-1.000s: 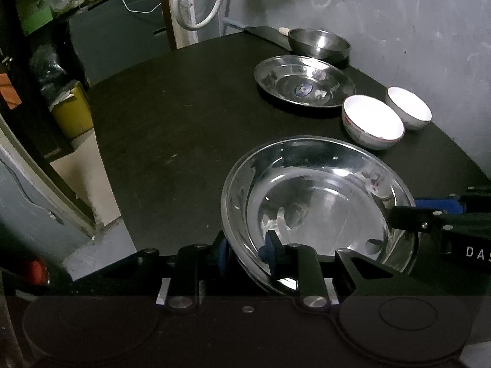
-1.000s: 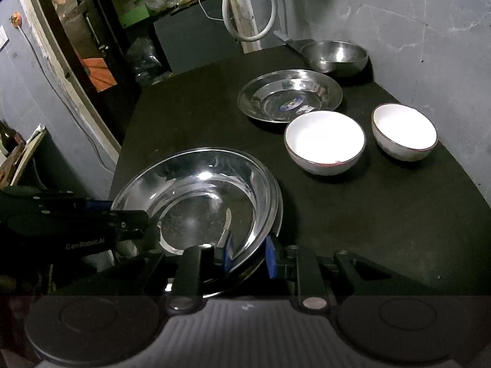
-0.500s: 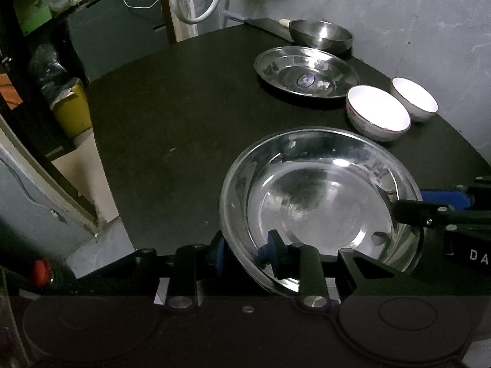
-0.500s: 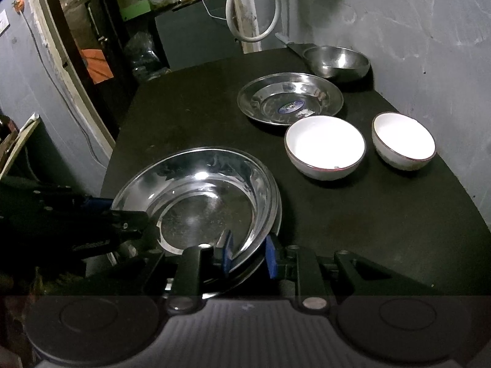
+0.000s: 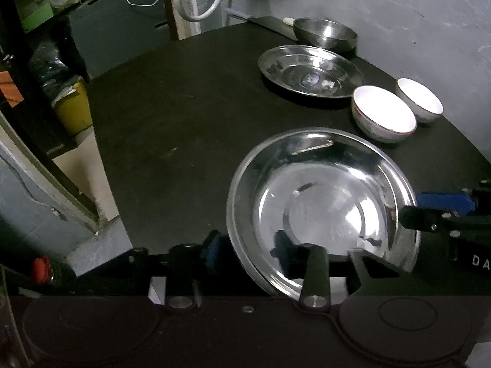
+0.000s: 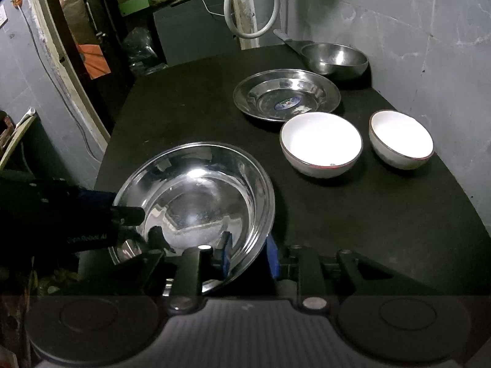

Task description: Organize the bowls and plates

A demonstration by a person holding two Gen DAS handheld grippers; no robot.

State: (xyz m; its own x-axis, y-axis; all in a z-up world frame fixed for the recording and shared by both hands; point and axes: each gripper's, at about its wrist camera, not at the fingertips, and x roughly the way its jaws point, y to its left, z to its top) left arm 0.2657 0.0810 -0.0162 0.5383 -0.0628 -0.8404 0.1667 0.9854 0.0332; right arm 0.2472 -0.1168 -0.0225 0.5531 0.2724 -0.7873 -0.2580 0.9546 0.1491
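Note:
A large steel plate (image 5: 322, 208) (image 6: 196, 202) is held above the black round table (image 5: 184, 128). My left gripper (image 5: 245, 250) is shut on its near rim. My right gripper (image 6: 250, 253) is shut on the opposite rim, and its fingers (image 5: 429, 211) show at the right of the left wrist view. A smaller steel plate (image 6: 287, 95) (image 5: 310, 75) lies at the back. Two white bowls, a larger one (image 6: 320, 142) and a smaller one (image 6: 400, 138), sit in front of it. A steel bowl (image 6: 334, 58) stands by the wall.
The grey wall (image 6: 429, 46) runs close along the table's right and back. A white hose (image 6: 245, 15) hangs behind the table. A yellow bin (image 5: 73, 107) and cluttered shelves stand off the table's left edge.
Both grippers have carried the large steel plate forward and a little higher, closer to the white bowls. The other dishes have not moved.

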